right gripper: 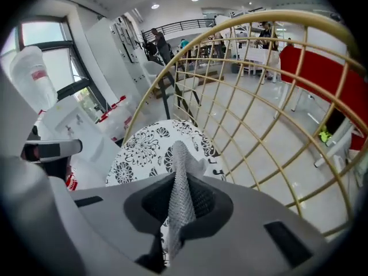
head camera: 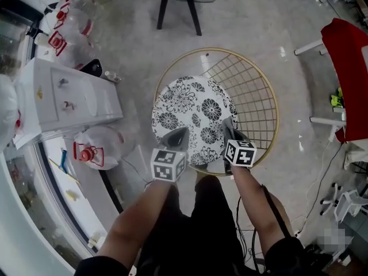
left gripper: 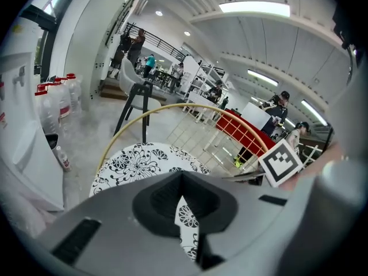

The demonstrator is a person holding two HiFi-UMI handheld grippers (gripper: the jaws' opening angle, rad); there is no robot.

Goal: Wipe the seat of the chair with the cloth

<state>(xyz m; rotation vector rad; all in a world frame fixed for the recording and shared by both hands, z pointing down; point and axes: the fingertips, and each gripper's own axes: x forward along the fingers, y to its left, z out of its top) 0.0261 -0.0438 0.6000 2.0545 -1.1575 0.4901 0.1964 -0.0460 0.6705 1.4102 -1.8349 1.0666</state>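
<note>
Pinching a bunched edge of the cloth (right gripper: 179, 157), which looks limp and light, right gripper (head camera: 228, 131) hangs clamped over the seat (head camera: 187, 103); left gripper (left gripper: 183, 181) closed, empty.

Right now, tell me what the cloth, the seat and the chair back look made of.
Cloth: grey textile, matte, fine mesh-like weave showing.
Seat: probably printed fabric, white with black flowers, no shine.
Chair back: likely metal wire, gold, slightly glossy; thin bars in a grid.
</note>
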